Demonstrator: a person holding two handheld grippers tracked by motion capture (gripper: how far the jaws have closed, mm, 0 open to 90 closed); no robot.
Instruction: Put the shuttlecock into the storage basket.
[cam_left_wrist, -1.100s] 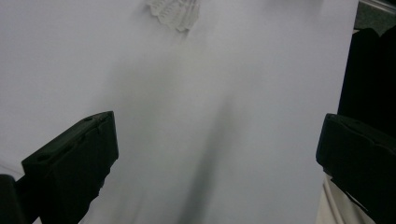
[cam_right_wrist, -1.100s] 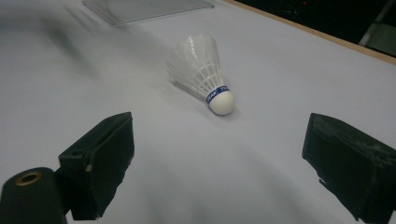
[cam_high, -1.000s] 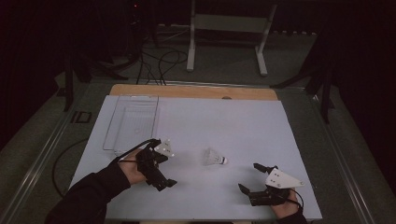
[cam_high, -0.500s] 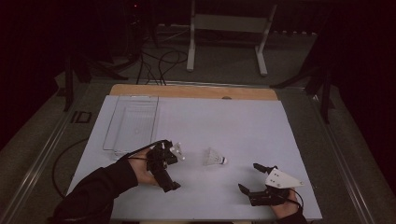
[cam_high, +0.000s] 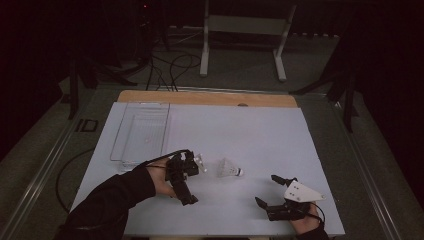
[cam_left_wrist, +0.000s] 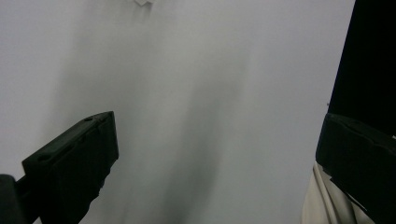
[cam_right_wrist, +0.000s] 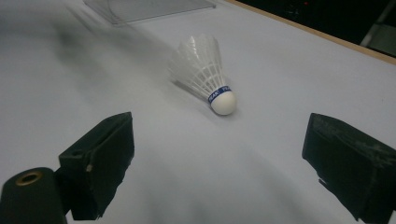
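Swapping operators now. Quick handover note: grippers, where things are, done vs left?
Left gripper: jaws open, nothing between them, near the table's front left, just left of the shuttlecock.
Right gripper: jaws open, empty, low at the front right, pointed at the shuttlecock.
Shuttlecock: lying on its side on the white table, cork toward the right, apart from both grippers.
Clear tray: back left; looks empty.
Done: nothing gripped yet.
Left: probably grasp the shuttlecock and move it, likely to the tray.

On the table (cam_high: 260, 135), the shuttlecock (cam_high: 229, 169) lies right of the tray (cam_high: 142, 131), between both grippers.
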